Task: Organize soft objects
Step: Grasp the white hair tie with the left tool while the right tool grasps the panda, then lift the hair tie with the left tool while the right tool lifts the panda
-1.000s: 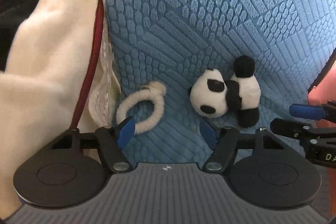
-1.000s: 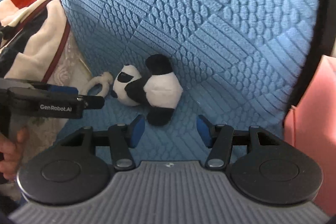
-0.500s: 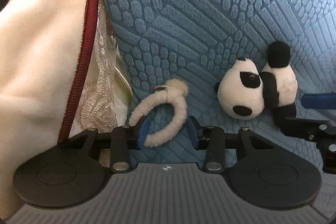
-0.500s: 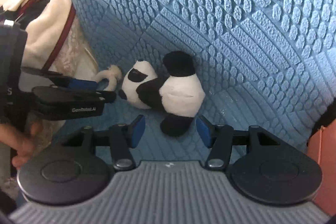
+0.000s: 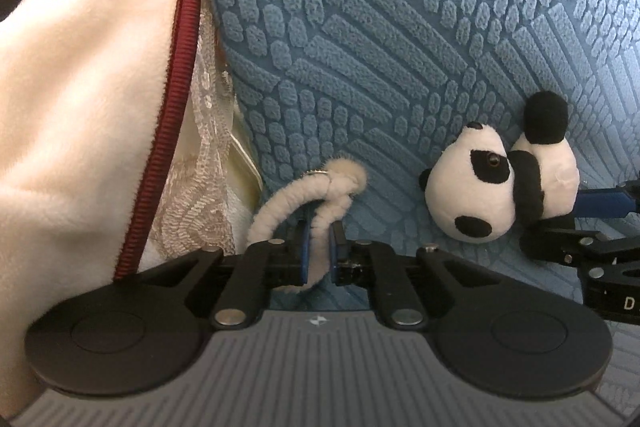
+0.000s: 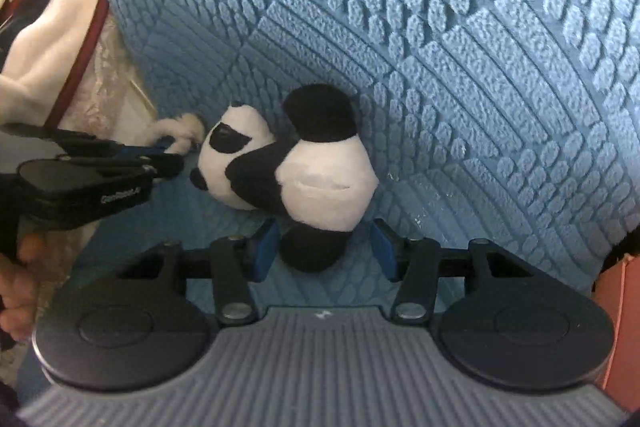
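panda plush (image 6: pixel 288 171), right tool (image 6: pixel 320 251) straddling it

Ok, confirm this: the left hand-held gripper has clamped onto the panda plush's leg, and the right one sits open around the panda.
Not quite. The left hand-held gripper has just closed on the fluffy white loop, not the panda plush, as the left wrist view shows. The right hand-held gripper does sit open around the panda.

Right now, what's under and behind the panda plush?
The panda plush lies on blue textured upholstery, which also rises behind it. Its lower black foot sits between the right gripper jaws, not yet squeezed. The fabric directly beneath the body is hidden.
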Demonstrator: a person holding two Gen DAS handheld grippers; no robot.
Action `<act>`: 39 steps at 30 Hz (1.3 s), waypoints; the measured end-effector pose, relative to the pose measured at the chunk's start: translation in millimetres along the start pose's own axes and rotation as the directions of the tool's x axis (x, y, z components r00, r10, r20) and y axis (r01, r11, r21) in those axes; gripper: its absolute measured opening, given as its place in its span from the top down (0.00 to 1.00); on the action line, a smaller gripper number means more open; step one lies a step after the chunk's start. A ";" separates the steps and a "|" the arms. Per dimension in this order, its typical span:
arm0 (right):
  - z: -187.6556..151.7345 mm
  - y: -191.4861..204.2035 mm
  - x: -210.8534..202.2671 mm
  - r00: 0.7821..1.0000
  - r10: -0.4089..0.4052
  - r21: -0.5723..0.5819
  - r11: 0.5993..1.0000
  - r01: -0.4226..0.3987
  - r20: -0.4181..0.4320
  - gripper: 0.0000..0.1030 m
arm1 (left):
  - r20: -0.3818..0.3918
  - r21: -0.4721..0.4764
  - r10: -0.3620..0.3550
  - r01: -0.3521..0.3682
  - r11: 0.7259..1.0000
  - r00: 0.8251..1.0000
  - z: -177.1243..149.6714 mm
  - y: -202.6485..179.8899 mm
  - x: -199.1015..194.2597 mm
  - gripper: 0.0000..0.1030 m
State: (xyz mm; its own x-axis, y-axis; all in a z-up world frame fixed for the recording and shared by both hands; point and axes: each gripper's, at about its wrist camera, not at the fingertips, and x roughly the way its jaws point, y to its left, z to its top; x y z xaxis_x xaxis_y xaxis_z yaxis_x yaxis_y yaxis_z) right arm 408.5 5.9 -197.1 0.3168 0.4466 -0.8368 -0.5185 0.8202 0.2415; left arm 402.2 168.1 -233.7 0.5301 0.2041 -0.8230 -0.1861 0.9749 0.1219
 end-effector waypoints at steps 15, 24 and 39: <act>18.5 -3.6 15.1 1.000 -0.007 -0.053 0.999 0.008 0.017 0.70 | 0.009 -0.021 -0.026 0.026 0.999 1.000 -2.7 10.4 -10.6 0.90; 26.6 -8.3 4.5 0.998 -0.022 -0.037 0.999 0.025 0.060 0.72 | 0.038 -0.062 -0.047 0.049 0.997 0.998 -1.1 15.8 -33.7 0.91; 0.4 -15.3 -42.5 0.995 -0.050 -0.026 0.998 0.052 0.084 0.72 | 0.103 -0.103 -0.093 0.104 0.989 0.990 -12.5 0.1 -98.7 0.91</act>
State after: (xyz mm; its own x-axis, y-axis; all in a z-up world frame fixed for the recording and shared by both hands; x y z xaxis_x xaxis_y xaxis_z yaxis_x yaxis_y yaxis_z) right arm 403.3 -25.5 -165.1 0.4080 0.4337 -0.8034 -0.5220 0.8328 0.1844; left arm 339.5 147.0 -159.4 0.6279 0.1202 -0.7690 -0.2143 0.9765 -0.0223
